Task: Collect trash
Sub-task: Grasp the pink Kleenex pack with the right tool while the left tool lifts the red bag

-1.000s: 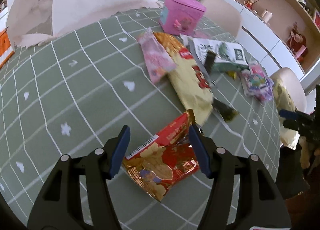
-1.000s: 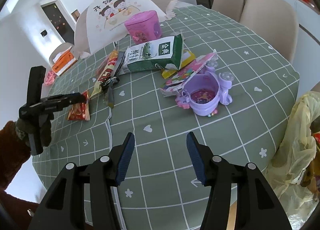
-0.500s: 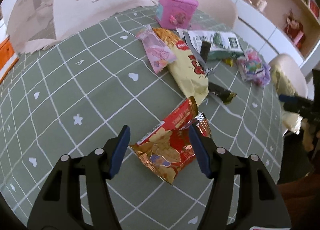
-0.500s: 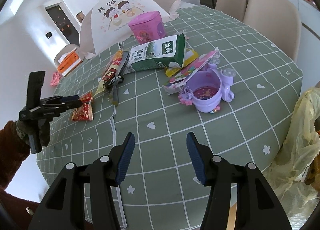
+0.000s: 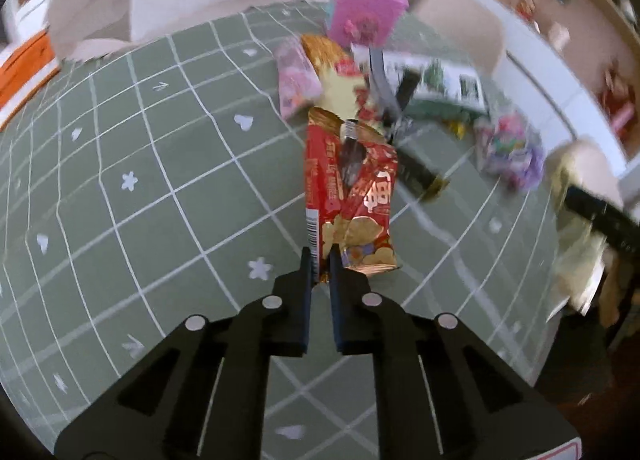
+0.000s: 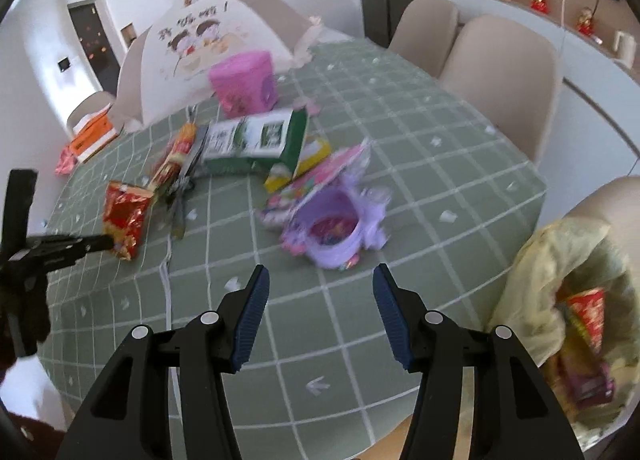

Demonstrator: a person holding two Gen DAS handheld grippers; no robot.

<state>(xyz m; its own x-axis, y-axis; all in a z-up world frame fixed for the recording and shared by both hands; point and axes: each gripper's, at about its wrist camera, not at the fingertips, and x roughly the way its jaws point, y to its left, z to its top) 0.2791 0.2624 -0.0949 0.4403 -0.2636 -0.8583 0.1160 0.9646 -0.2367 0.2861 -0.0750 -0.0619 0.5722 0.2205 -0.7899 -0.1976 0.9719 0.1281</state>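
A crumpled red snack bag (image 5: 352, 188) hangs upright above the green checked tablecloth (image 5: 140, 188). My left gripper (image 5: 322, 256) is shut on its lower edge. The right wrist view shows the same bag (image 6: 124, 216) at the left, with the left gripper (image 6: 100, 243) pinching it. My right gripper (image 6: 320, 276) stands open over the cloth with nothing between its fingers, just short of a purple toy cup (image 6: 332, 228). More litter lies mid-table: a long yellow wrapper (image 5: 336, 80), a pink packet (image 5: 294, 82) and a green-and-white carton (image 6: 256, 136).
A yellow trash bag (image 6: 560, 260) holding wrappers hangs at the table's right edge. A pink box (image 6: 244, 82) and a white food cover (image 6: 200, 40) stand at the back. Beige chairs (image 6: 500, 60) line the far side. An orange box (image 6: 92, 136) sits far left.
The left jaws went from wide apart around the red bag to shut on it, and the bag now stands up off the cloth. The right gripper rose slightly, still open.
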